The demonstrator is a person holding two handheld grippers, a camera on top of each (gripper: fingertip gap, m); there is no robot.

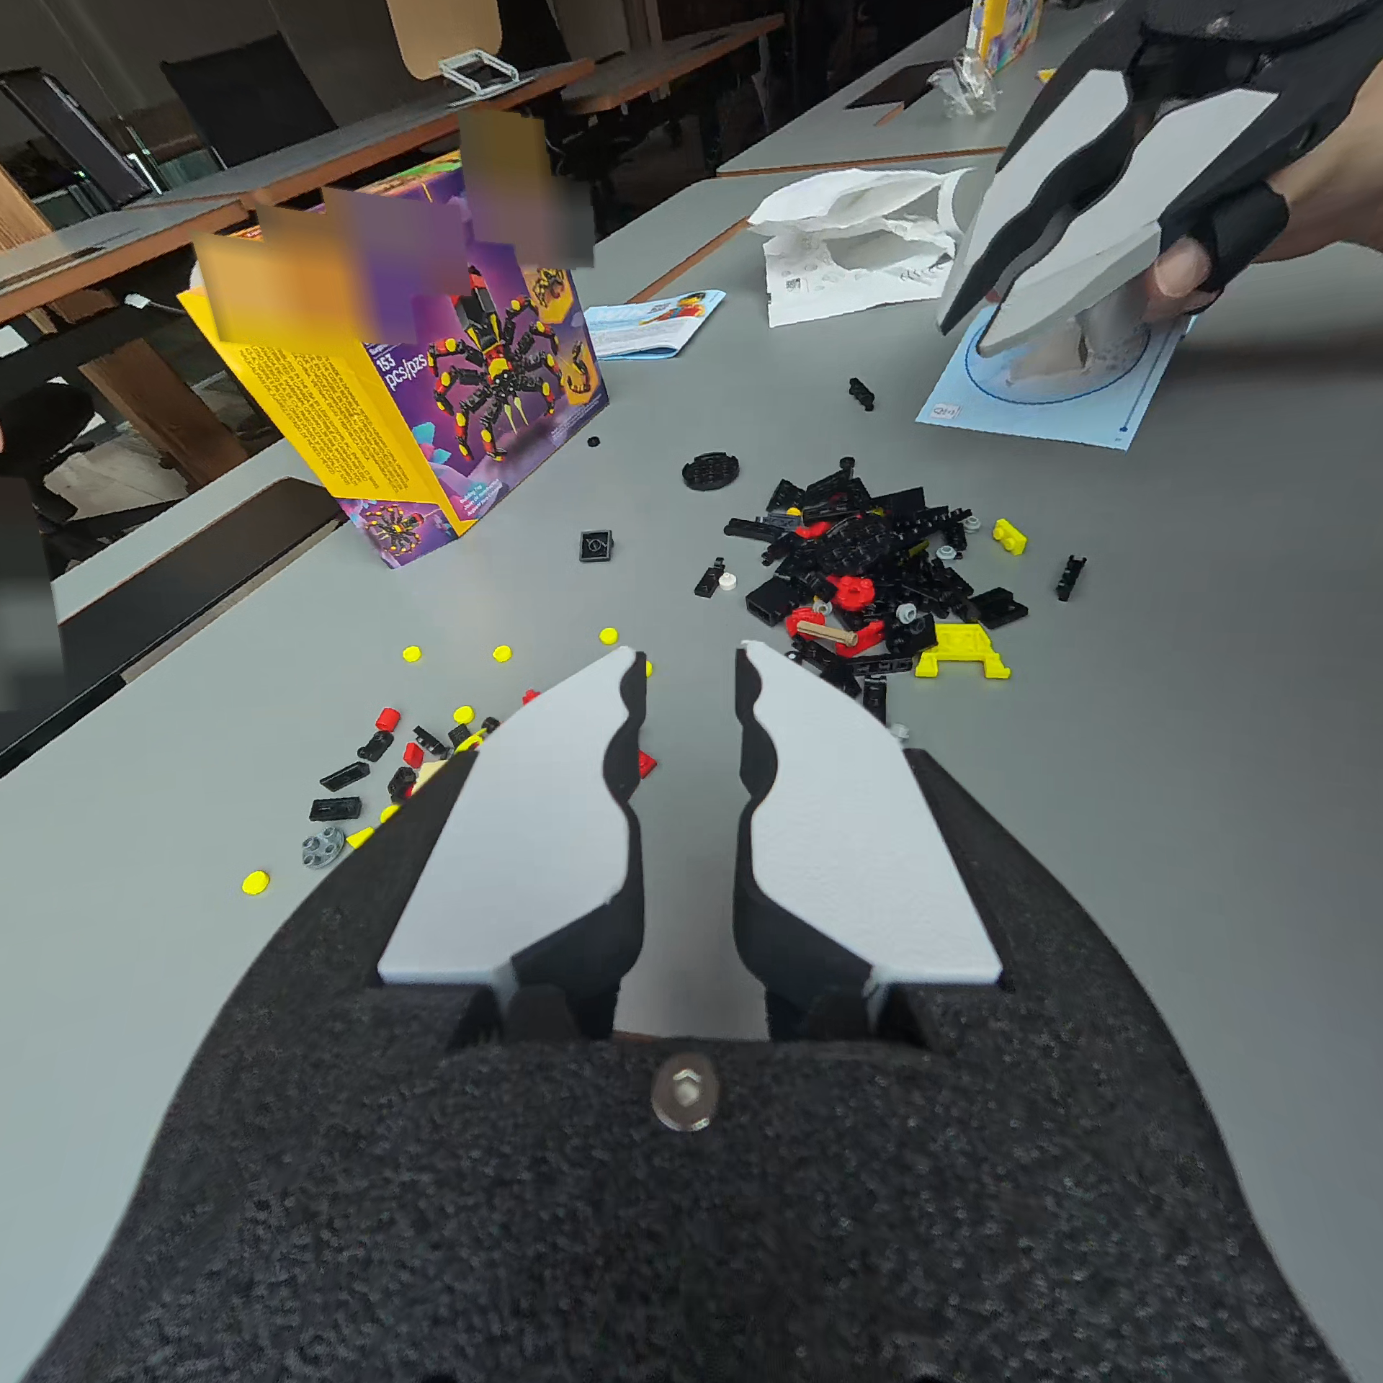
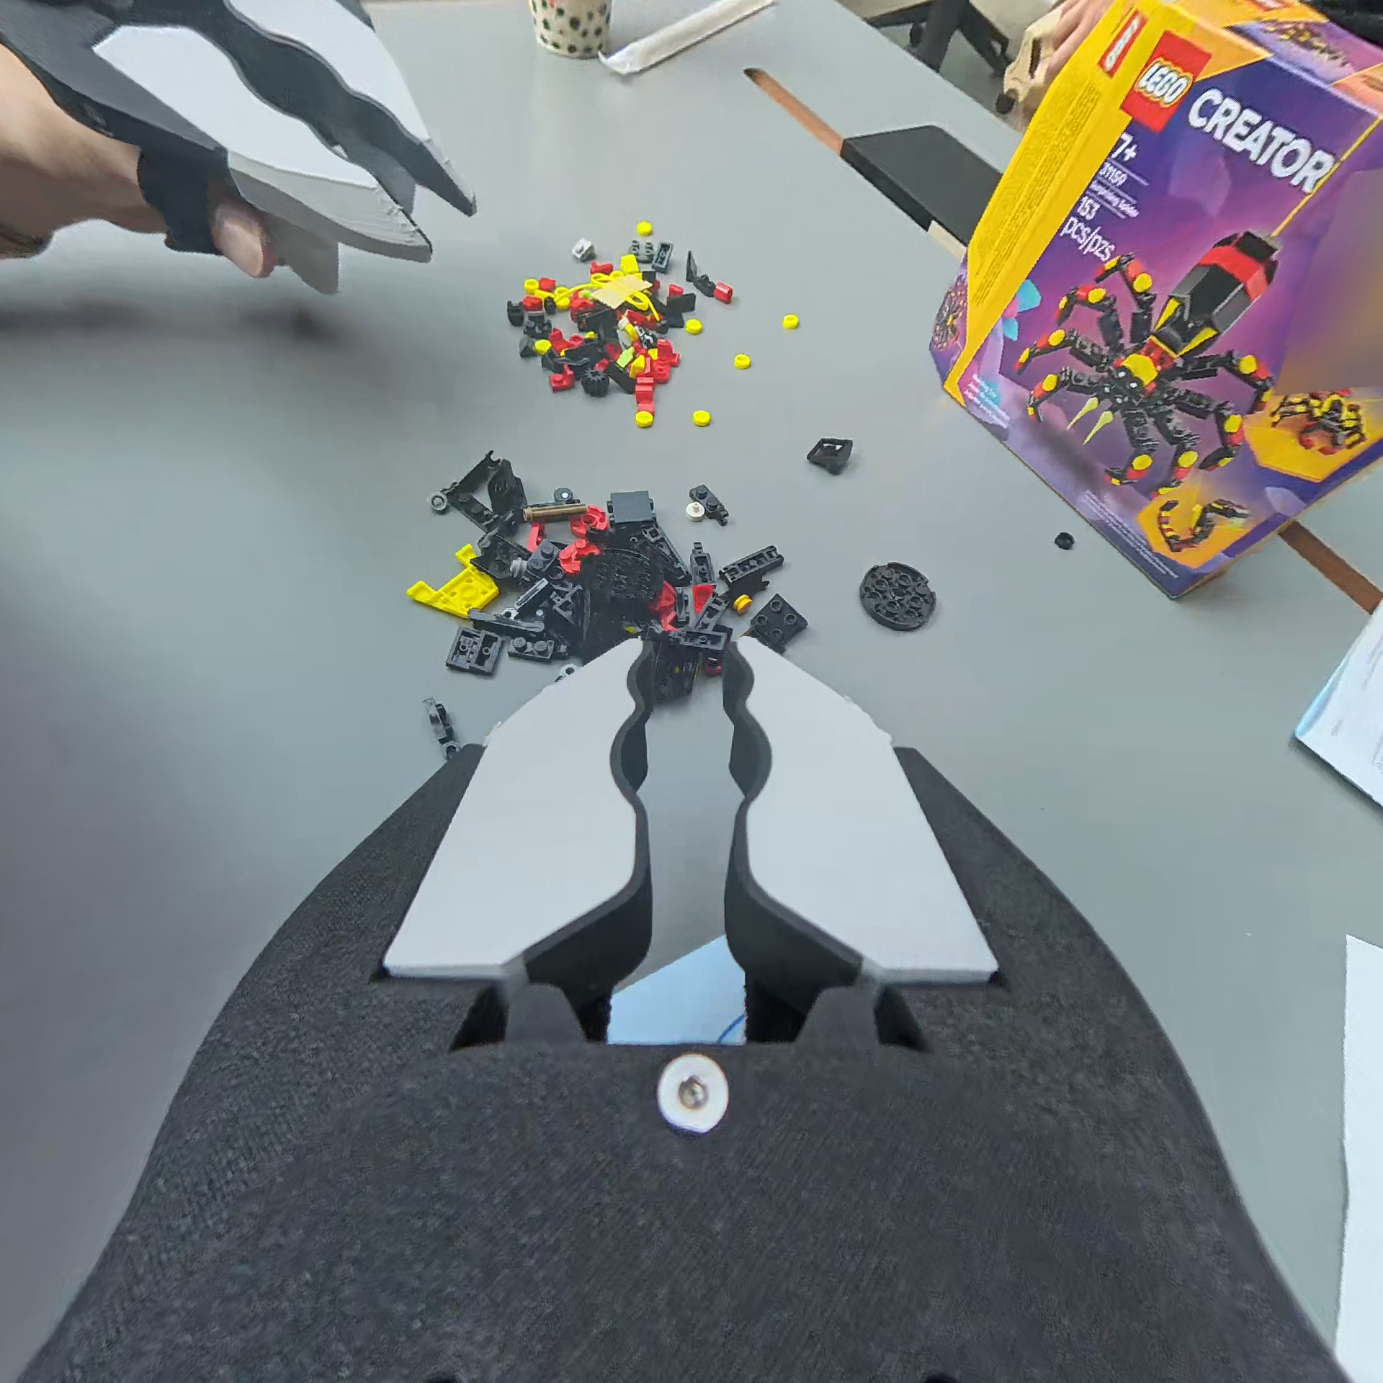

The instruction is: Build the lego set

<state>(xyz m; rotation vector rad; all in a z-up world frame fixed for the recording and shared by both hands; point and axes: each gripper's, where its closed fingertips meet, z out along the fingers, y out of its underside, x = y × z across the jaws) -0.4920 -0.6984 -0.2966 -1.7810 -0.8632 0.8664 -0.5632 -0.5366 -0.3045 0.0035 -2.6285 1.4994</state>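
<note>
Loose lego pieces lie on the grey table (image 1: 1122, 748). A big pile of mostly black and red pieces (image 1: 861, 576) sits just past my left gripper (image 1: 688, 658), which is open and empty above the table. A smaller pile of yellow, red and black pieces (image 1: 404, 756) lies to its left. My right gripper (image 2: 685, 651) is open and empty, with its tips over the near edge of the big pile (image 2: 621, 576). The smaller pile (image 2: 606, 322) lies beyond it. Each gripper shows in the other's view: the right (image 1: 969, 337), the left (image 2: 445, 228).
The set's purple and yellow box (image 1: 449, 374) (image 2: 1160, 337) stands tilted beside the piles. A black round plate (image 2: 898, 596) and a yellow wedge plate (image 2: 453, 591) lie by the big pile. A blue sheet (image 1: 1048, 404), a torn white bag (image 1: 861, 232) and a booklet (image 1: 651, 322) lie farther off. Spacing between my two grippers at the tips: around 20 centimetres. The black round plate (image 2: 898, 596) lies around 12 centimetres away from my right fingertips. Seen from the left wrist view (image 1: 718, 464) as well.
</note>
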